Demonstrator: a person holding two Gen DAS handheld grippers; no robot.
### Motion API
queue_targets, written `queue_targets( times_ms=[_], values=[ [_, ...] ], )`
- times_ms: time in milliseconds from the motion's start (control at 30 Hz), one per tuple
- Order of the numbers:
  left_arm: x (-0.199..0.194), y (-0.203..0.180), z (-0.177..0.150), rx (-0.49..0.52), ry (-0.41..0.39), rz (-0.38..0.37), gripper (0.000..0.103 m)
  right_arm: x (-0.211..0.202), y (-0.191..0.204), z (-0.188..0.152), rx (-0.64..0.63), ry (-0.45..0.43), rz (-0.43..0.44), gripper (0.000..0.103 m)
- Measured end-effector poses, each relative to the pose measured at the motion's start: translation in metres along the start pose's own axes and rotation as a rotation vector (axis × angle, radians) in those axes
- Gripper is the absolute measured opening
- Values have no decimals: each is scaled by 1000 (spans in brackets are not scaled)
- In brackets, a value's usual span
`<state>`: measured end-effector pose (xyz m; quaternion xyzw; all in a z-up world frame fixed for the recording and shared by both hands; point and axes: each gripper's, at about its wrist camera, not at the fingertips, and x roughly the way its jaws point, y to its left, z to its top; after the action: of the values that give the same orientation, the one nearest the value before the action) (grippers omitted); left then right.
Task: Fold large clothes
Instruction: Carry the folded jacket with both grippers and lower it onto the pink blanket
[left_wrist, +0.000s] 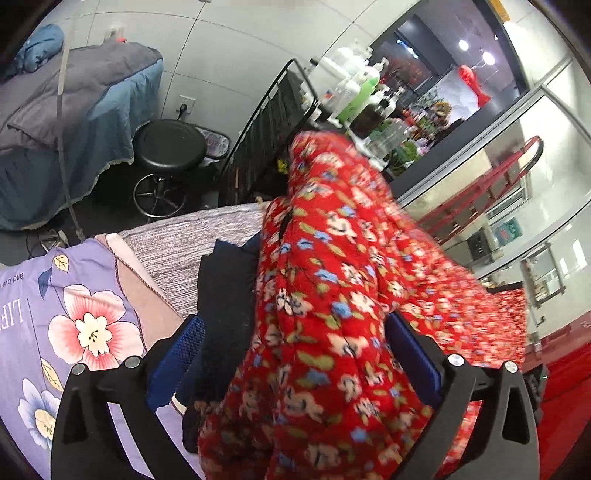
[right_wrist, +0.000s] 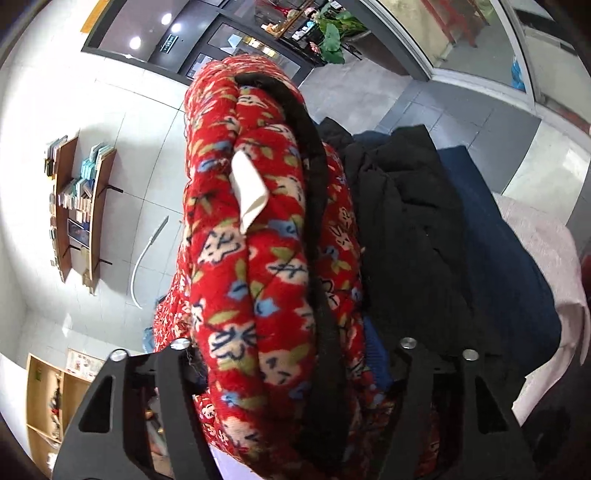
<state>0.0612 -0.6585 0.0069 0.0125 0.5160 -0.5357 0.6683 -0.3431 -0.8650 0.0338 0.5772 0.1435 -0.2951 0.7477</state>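
Note:
A thick red floral garment (left_wrist: 332, 295) with black trim fills both views. In the left wrist view my left gripper (left_wrist: 295, 354) is shut on a bunched fold of it, the blue pads (left_wrist: 413, 354) pressing its sides, and the cloth hangs raised above the bed. In the right wrist view my right gripper (right_wrist: 291, 373) is shut on another thick fold of the same garment (right_wrist: 258, 258), near a white label (right_wrist: 249, 192) and the black edge trim (right_wrist: 317, 229).
A pile of dark navy and black clothes (right_wrist: 424, 229) lies on the bed beside the garment. A purple floral sheet (left_wrist: 74, 314) and grey blanket (left_wrist: 184, 240) cover the bed. A black stool (left_wrist: 170, 147), a cart of bottles (left_wrist: 351, 92) and a wall shelf (right_wrist: 77, 206) stand around.

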Motion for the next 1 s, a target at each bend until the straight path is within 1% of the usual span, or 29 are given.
queue_targets(
  times_ms=[33,67,167,200,267,333,367,433,467,500,567,600,633,700,733,767,800,833,867,900,933,1000],
  values=[
    [-11,-2,1,3,-21,-11,97,-2,4,-1,-15,-8,-5,72],
    [-19,-4,2,5,-39,-16,97,-3,5,-1,-20,-14,-10,73],
    [-56,-12,7,16,-109,-17,97,-8,6,0,20,-26,-11,79],
    [-70,-16,9,26,-128,4,97,-11,8,1,41,-37,-14,80],
    [-86,-22,8,50,-142,56,97,-16,12,3,57,-60,-25,80],
    [-103,-34,4,104,-154,124,97,-27,19,5,59,-103,-62,80],
    [-107,-39,3,126,-160,147,97,-34,24,6,52,-128,-94,80],
    [-116,-54,-6,191,-169,244,97,-48,38,9,22,-177,-156,81],
    [-119,-61,-11,215,-167,284,97,-56,46,10,-2,-203,-203,82],
    [-121,-67,-15,234,-165,316,97,-61,53,9,-21,-222,-238,85],
    [-122,-79,-23,270,-164,357,97,-75,75,6,-93,-271,-318,86],
    [-122,-83,-24,280,-164,366,97,-78,84,4,-123,-282,-350,89],
    [-122,-91,-29,296,-161,373,97,-80,100,0,-181,-291,-399,93],
    [-117,-102,-36,327,-150,383,97,-75,133,-12,-326,-268,-485,94],
    [-112,-110,-41,347,-136,391,97,-70,145,-17,-386,-251,-506,94],
    [-109,-114,-45,358,-125,393,97,-62,163,-28,-480,-218,-530,94],
    [-104,-120,-49,374,-104,394,97,-56,172,-34,-531,-198,-540,94],
    [-100,-126,-53,389,-90,391,97,-47,188,-49,-610,-164,-547,94],
    [-97,-131,-58,402,-79,385,97,-40,196,-58,-648,-139,-546,94],
    [-95,-136,-62,413,-70,378,97,-35,201,-66,-674,-116,-541,94],
    [-94,-141,-67,419,-66,373,97,-27,209,-78,-710,-72,-529,97],
    [-93,-149,-75,427,-57,353,97,-16,215,-93,-739,-18,-526,97]
  ],
)
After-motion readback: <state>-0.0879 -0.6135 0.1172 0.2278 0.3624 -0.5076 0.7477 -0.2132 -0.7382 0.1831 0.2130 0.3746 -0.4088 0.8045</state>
